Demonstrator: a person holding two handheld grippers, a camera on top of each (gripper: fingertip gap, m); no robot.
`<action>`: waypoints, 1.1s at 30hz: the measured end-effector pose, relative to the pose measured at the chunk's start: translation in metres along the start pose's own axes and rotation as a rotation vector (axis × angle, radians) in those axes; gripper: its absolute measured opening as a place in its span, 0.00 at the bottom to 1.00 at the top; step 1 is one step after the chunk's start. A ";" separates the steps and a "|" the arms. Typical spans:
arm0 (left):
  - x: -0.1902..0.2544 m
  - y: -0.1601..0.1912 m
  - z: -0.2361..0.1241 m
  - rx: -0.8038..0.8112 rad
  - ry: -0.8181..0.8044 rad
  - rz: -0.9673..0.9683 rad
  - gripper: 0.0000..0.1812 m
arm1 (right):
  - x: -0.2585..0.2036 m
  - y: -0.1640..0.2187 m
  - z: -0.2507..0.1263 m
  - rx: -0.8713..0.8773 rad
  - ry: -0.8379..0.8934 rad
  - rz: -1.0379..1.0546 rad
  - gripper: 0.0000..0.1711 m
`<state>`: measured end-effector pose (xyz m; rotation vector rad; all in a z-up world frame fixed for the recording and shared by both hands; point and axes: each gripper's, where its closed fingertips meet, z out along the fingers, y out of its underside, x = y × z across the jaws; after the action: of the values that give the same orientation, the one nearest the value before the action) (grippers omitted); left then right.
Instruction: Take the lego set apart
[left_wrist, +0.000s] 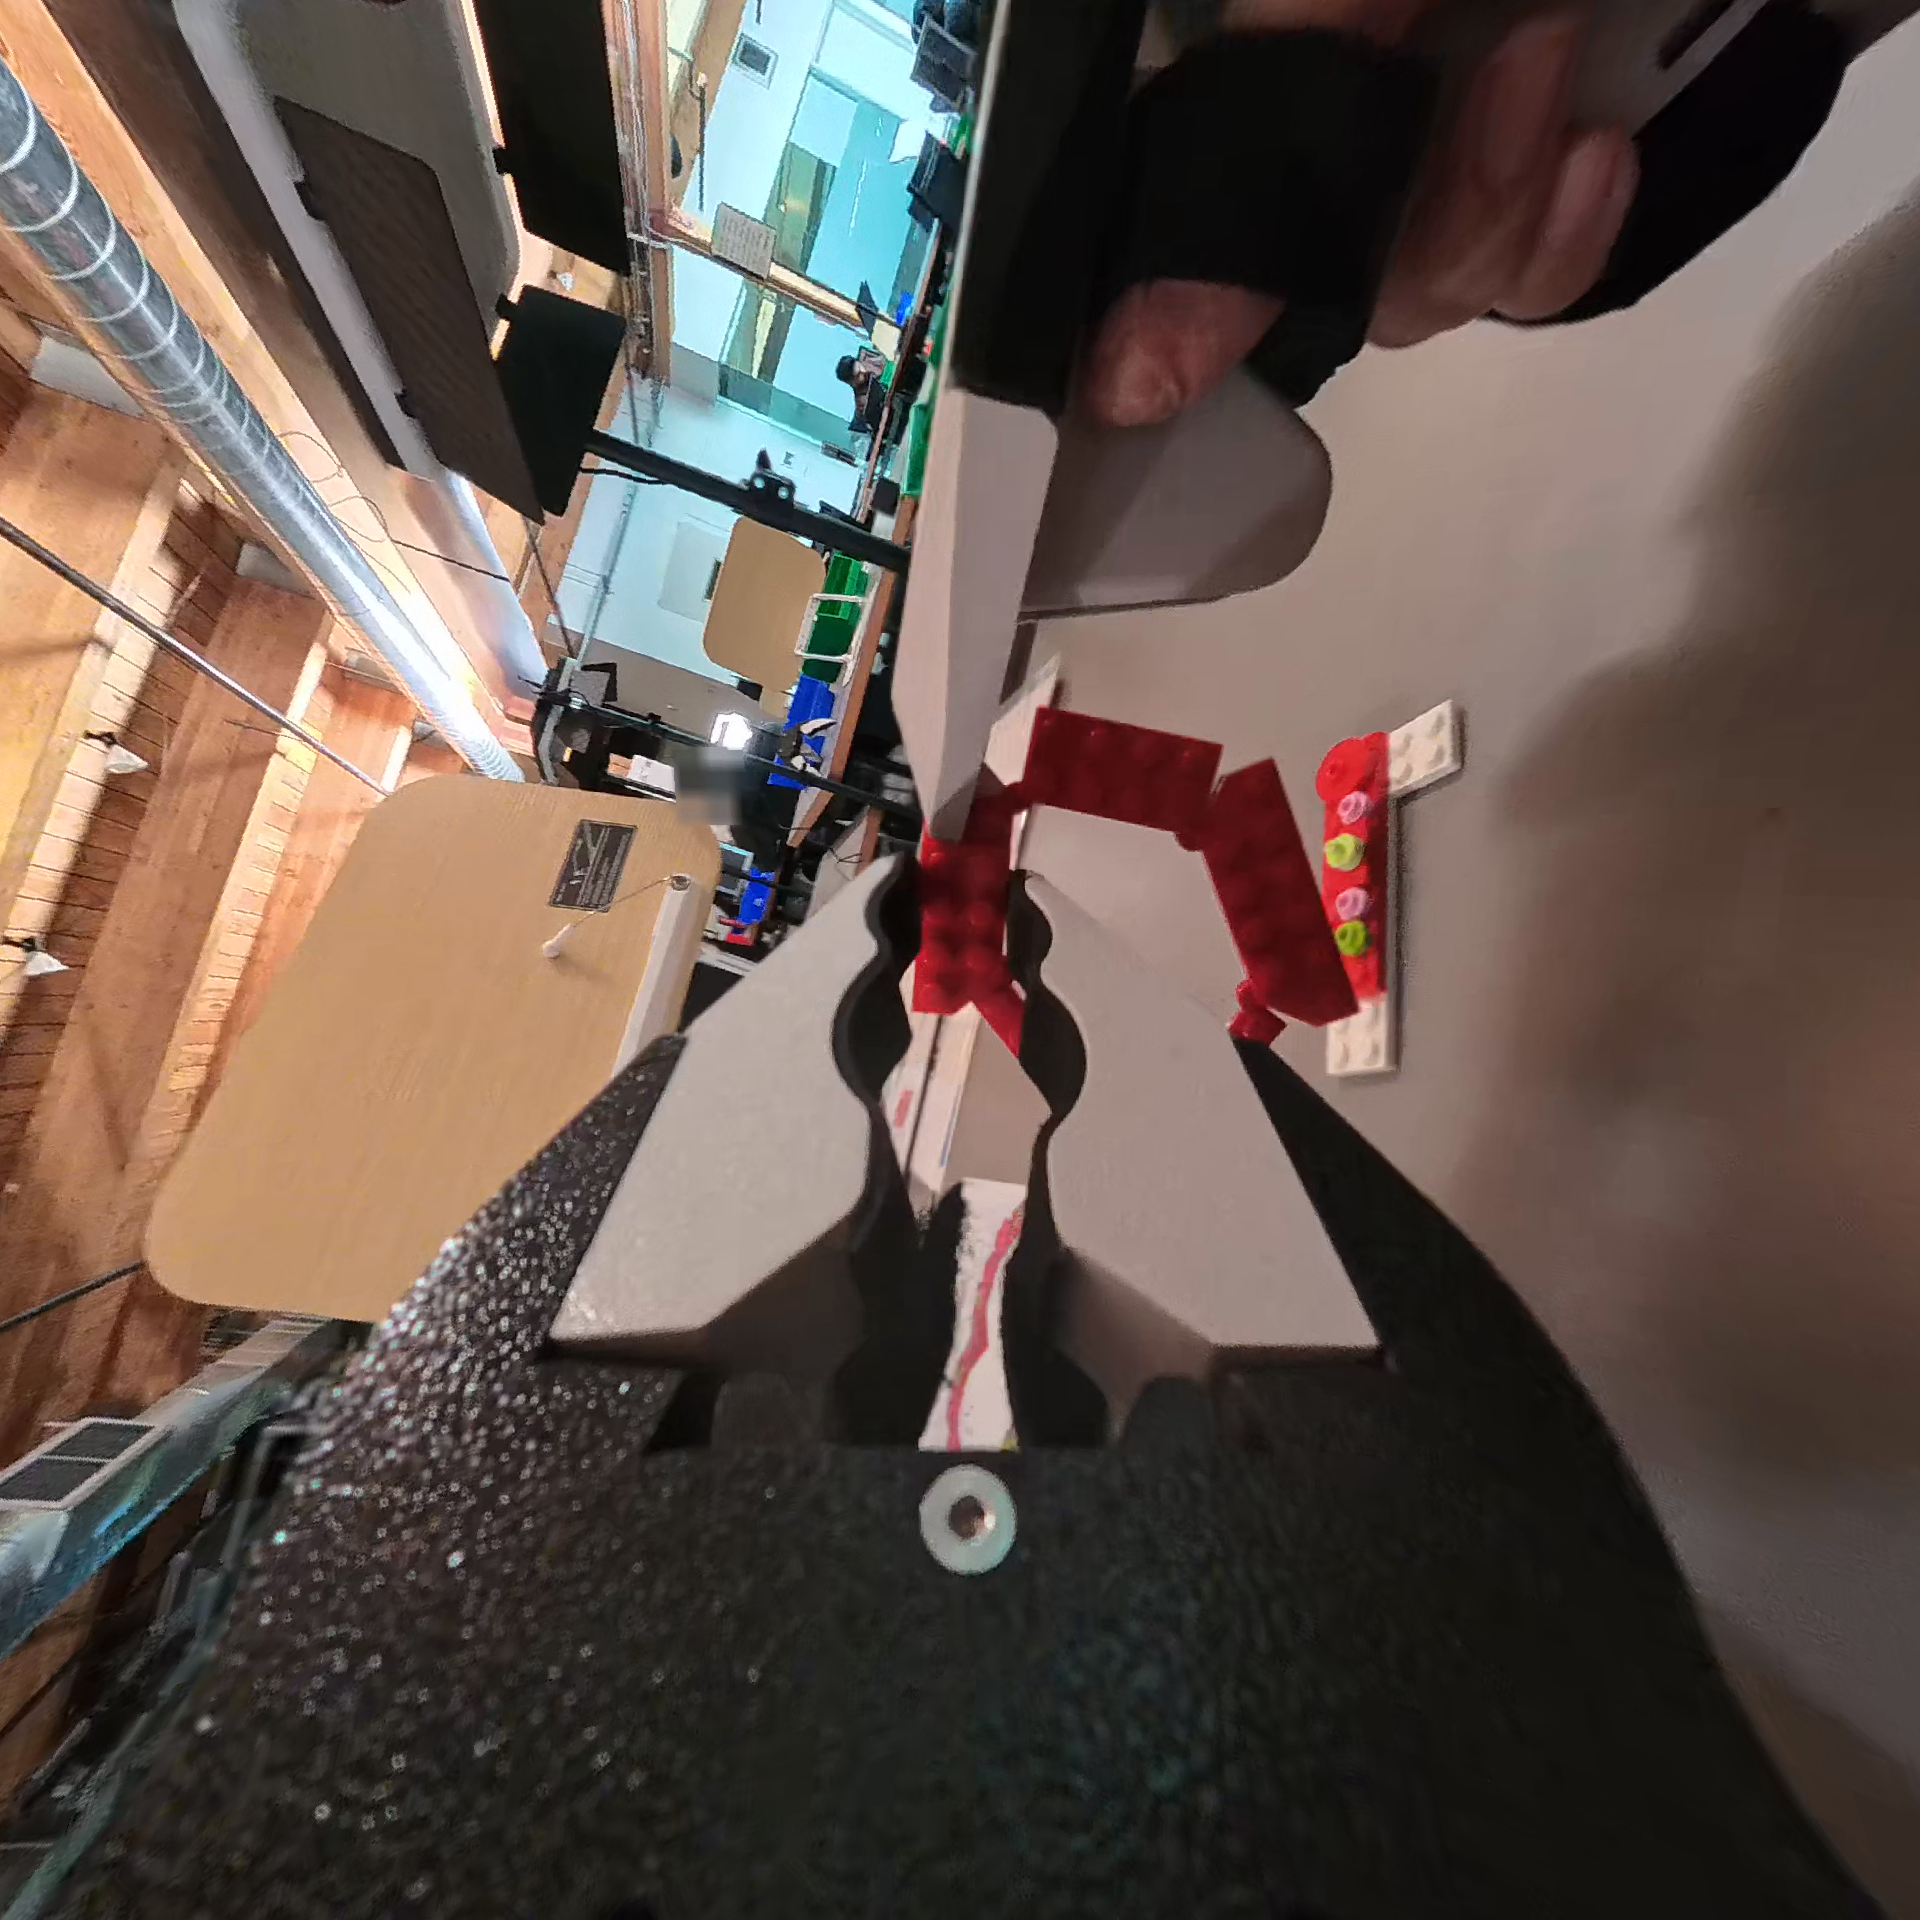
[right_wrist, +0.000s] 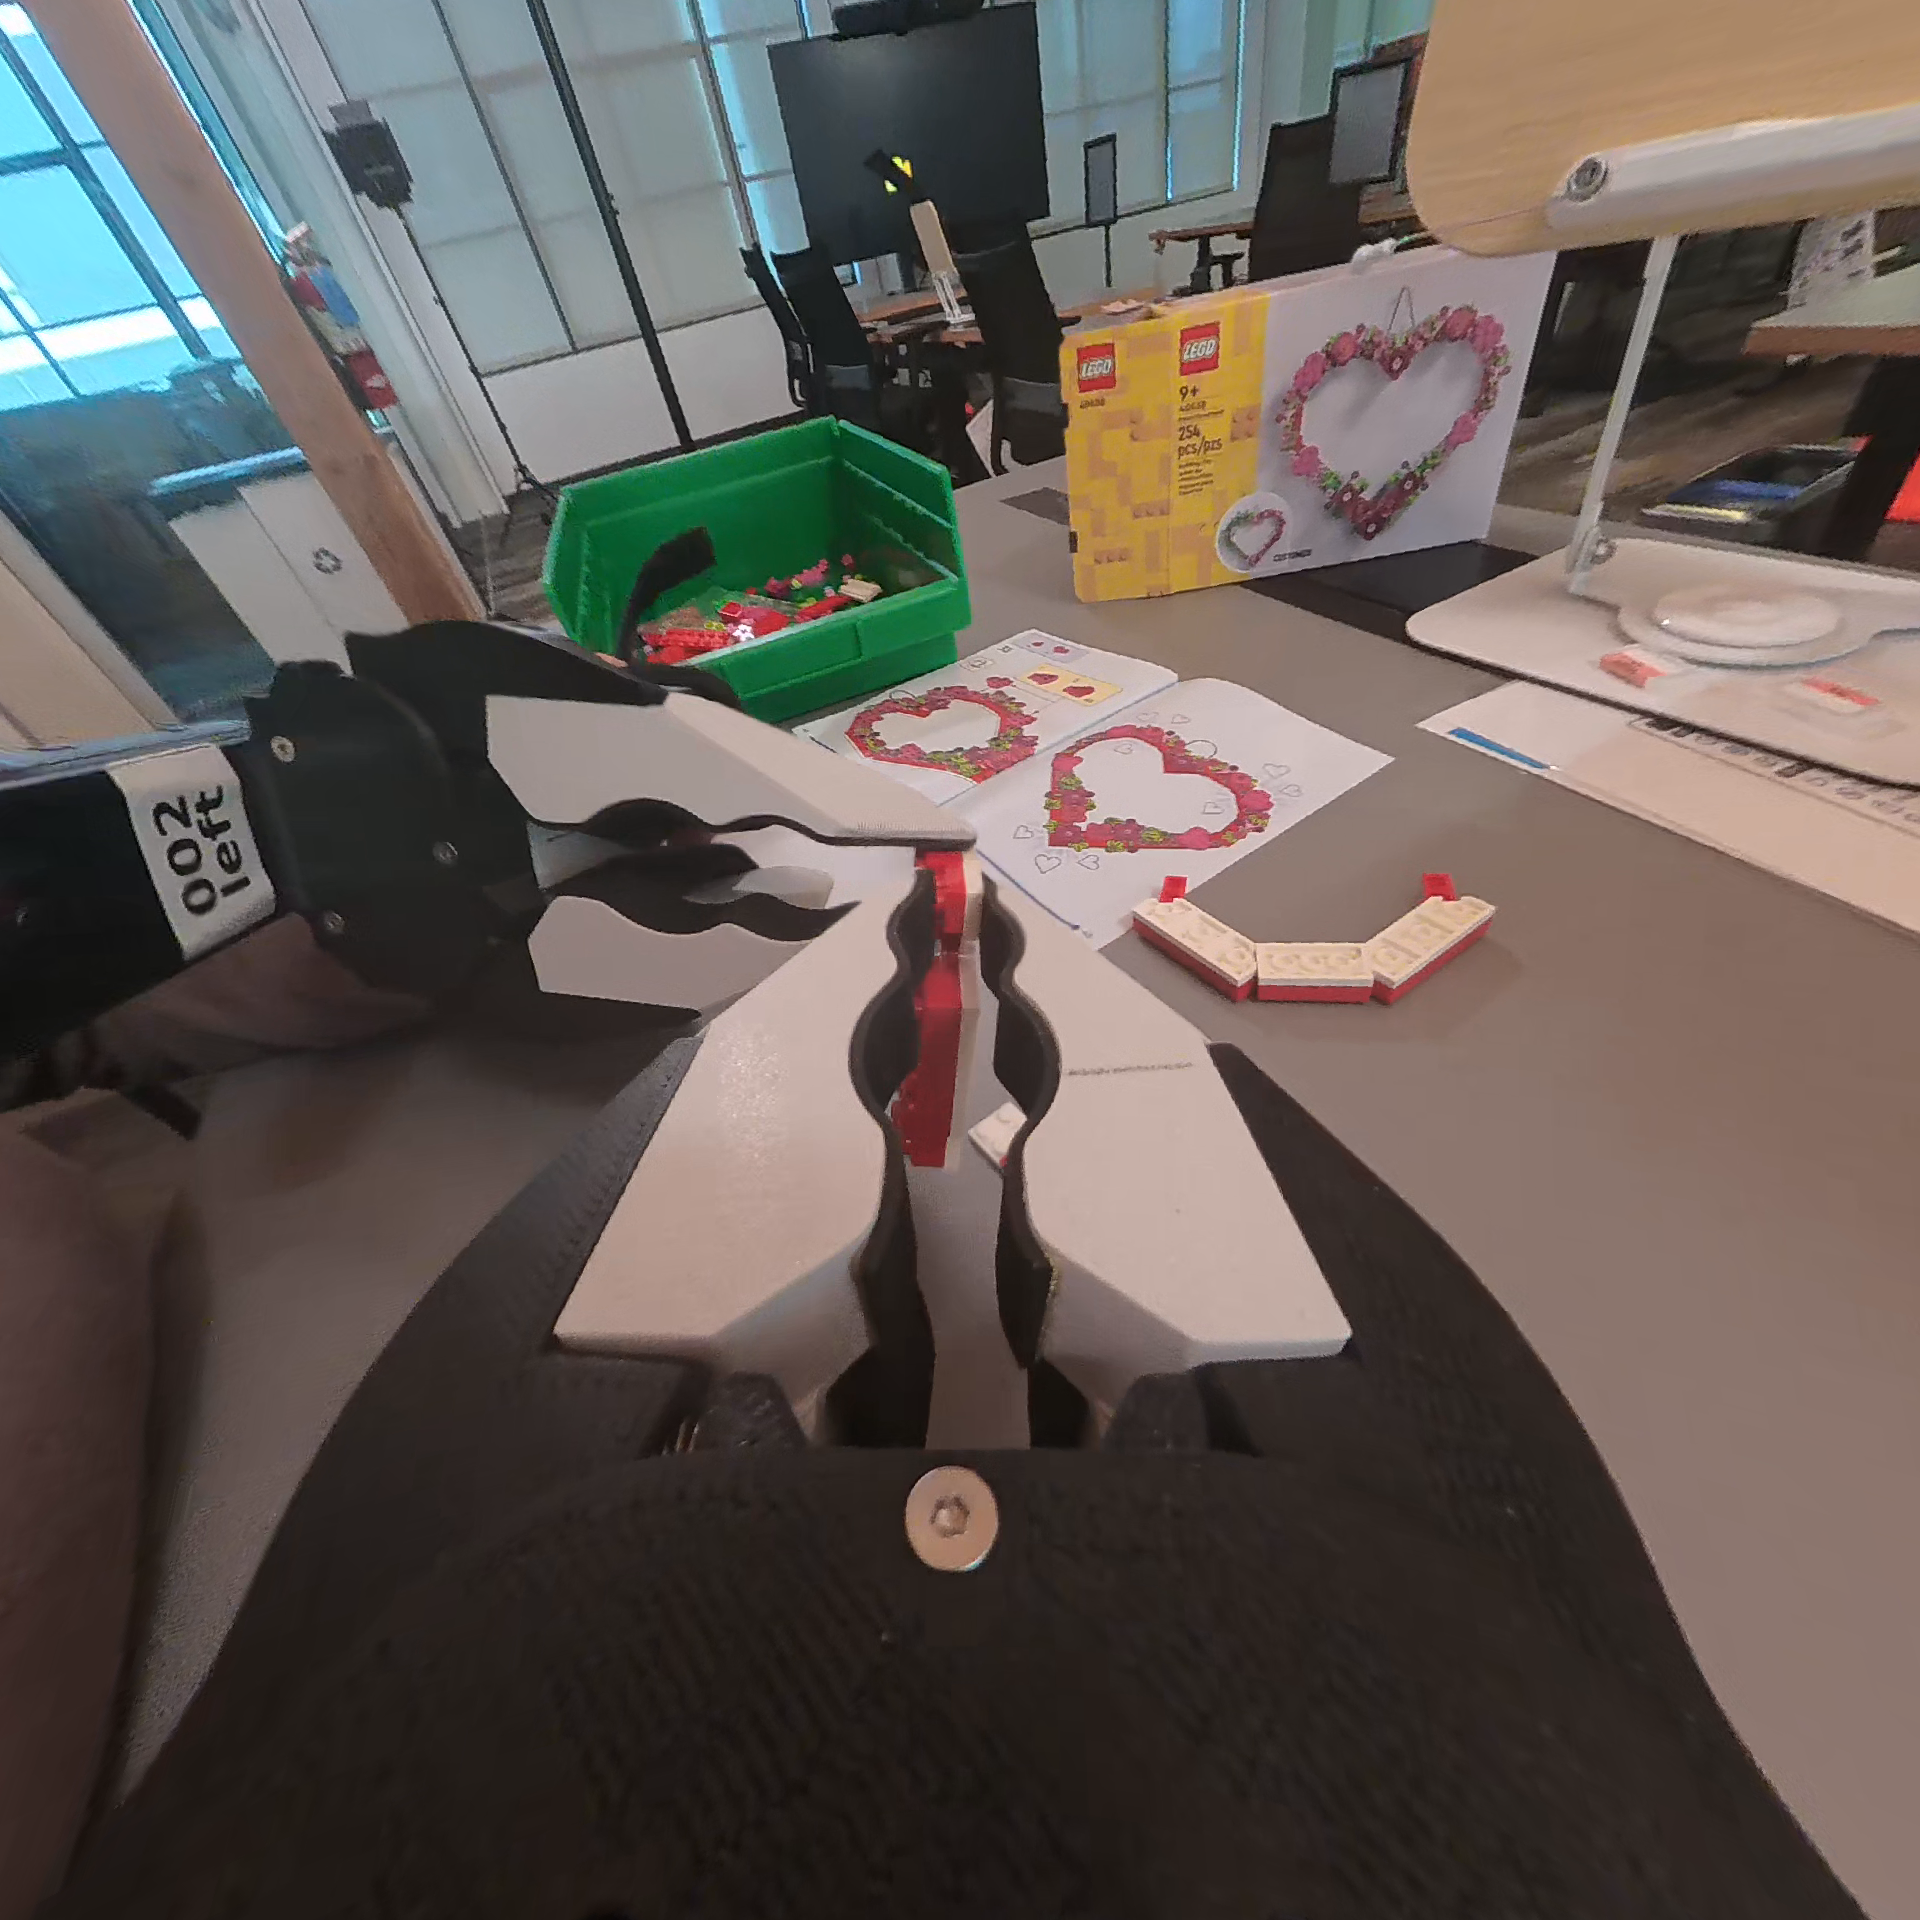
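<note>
left tongs (left_wrist: 961, 883): clamped on red lego chain (left_wrist: 1127, 774) | right tongs (right_wrist: 951, 894): clamped on same chain | above grey counter (right_wrist: 1558, 1143)

Bin: we see a green bin (right_wrist: 904, 613) on the grey table (right_wrist: 1558, 1091).
Booklet: we log it open (right_wrist: 1091, 769), beside the bin.
Box: upright (right_wrist: 1288, 426), behind.

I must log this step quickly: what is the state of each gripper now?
Left gripper: shut on the red lego piece.
Right gripper: shut on the same red lego piece, from its other end.
</note>
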<state>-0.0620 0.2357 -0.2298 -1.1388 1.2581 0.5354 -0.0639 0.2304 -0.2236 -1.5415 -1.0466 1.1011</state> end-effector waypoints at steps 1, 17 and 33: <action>0.000 0.001 0.000 -0.006 -0.008 0.024 0.08 | 0.001 0.001 0.000 -0.003 0.005 -0.011 0.04; 0.005 -0.005 -0.011 0.113 0.106 -0.153 0.07 | -0.010 0.005 -0.002 -0.055 0.008 -0.268 0.04; 0.022 0.005 -0.007 0.089 0.405 -0.516 0.08 | 0.006 0.018 -0.009 -0.133 -0.032 -0.224 0.04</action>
<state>-0.0626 0.2261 -0.2512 -1.4768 1.2426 -0.1442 -0.0514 0.2306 -0.2410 -1.4716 -1.3026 0.9198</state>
